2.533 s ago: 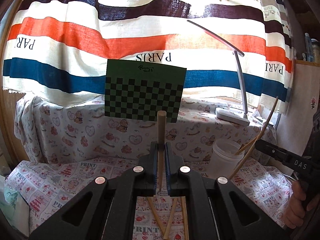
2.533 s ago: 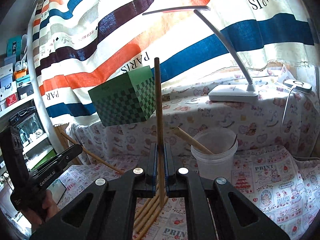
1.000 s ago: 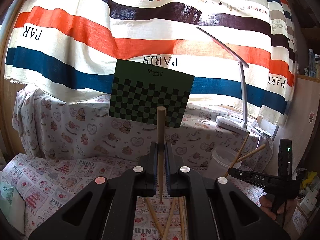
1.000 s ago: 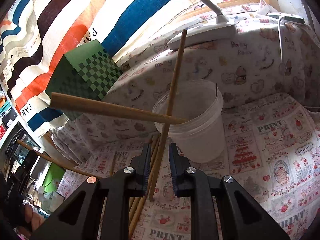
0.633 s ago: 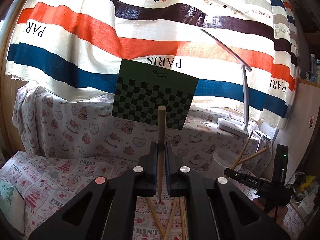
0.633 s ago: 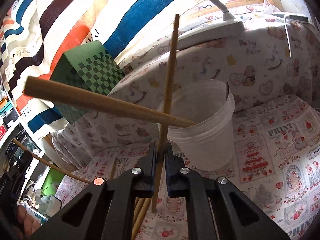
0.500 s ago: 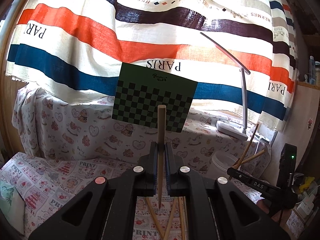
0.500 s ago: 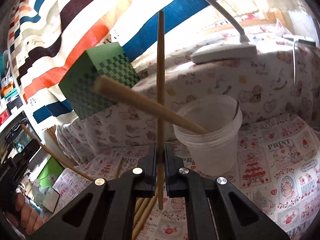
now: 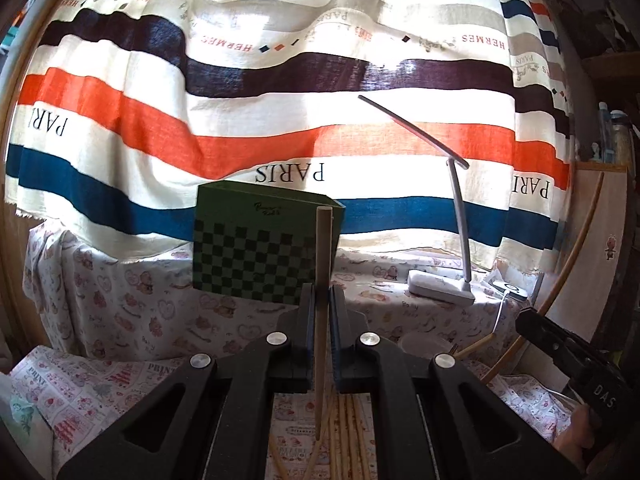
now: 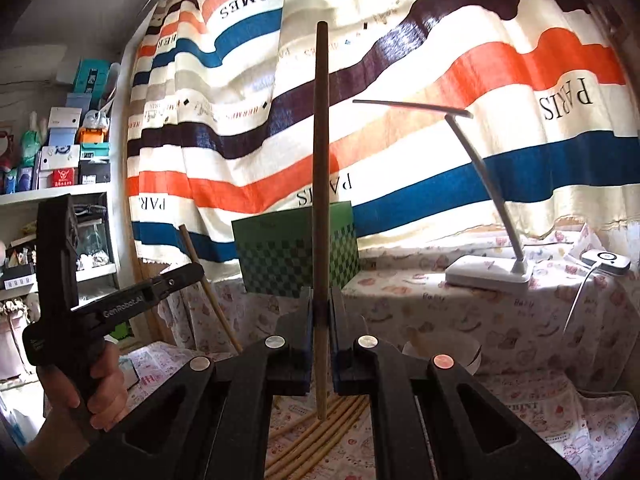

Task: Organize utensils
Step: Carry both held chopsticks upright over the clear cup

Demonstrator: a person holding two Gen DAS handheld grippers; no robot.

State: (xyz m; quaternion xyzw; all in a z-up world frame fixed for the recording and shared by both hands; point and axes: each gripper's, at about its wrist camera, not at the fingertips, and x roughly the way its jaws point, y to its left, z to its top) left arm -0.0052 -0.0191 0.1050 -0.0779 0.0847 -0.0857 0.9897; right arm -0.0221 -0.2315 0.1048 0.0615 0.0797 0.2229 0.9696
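My left gripper is shut on a wooden chopstick held upright; it also shows in the right wrist view at the left, chopstick tilted. My right gripper is shut on a longer chopstick, upright; it shows at the right of the left wrist view, its chopstick rising above. A clear plastic jar stands low on the table behind my right fingers, with one chopstick leaning in it. Several loose chopsticks lie on the printed cloth below.
A green checkered box and a white desk lamp stand on the raised cloth-covered ledge at the back. A striped curtain hangs behind. Shelves with boxes stand at the far left.
My right gripper has lifted and levelled, still holding its chopstick; the jar now sits low behind its fingers. My left gripper has tilted up a little and come nearer the right one.
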